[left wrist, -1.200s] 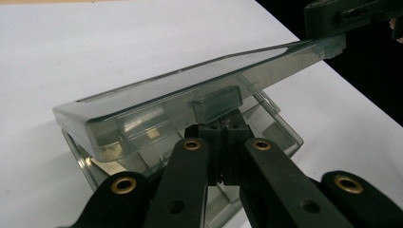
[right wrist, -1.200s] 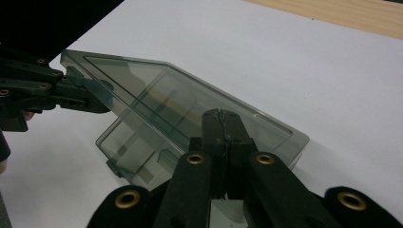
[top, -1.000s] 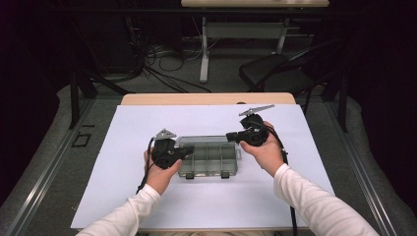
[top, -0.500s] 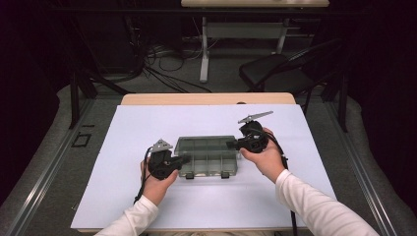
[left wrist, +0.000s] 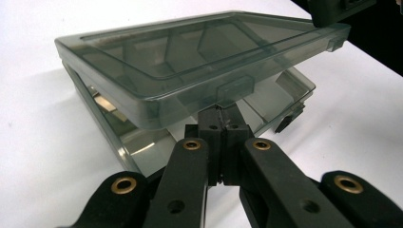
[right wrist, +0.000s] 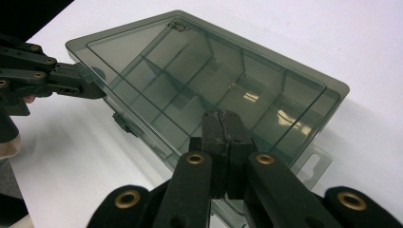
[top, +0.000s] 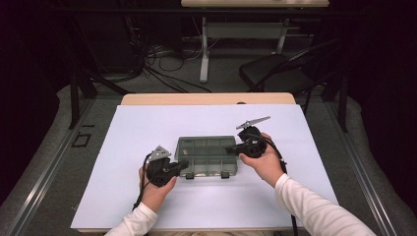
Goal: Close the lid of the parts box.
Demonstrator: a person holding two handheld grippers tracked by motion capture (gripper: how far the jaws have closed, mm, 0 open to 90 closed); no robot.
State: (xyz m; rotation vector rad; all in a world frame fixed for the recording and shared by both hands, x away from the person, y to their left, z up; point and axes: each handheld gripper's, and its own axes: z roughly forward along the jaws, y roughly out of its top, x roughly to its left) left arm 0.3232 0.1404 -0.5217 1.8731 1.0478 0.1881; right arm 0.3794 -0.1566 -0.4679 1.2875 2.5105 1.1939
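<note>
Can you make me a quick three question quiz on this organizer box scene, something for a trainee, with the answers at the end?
1. True or false: the lid of the clear organizer box lies flat and fully closed on its base.
2. Which part of the box does the left gripper meet? A) the lid's front edge B) a latch on the base C) the hanging tab
3. What covers the table under the box?

Key:
1. False; in the left gripper view the lid is tilted up, with a gap above the base.
2. A; its shut jaws sit under the lid's front edge, by the small tab.
3. A white sheet.
</note>
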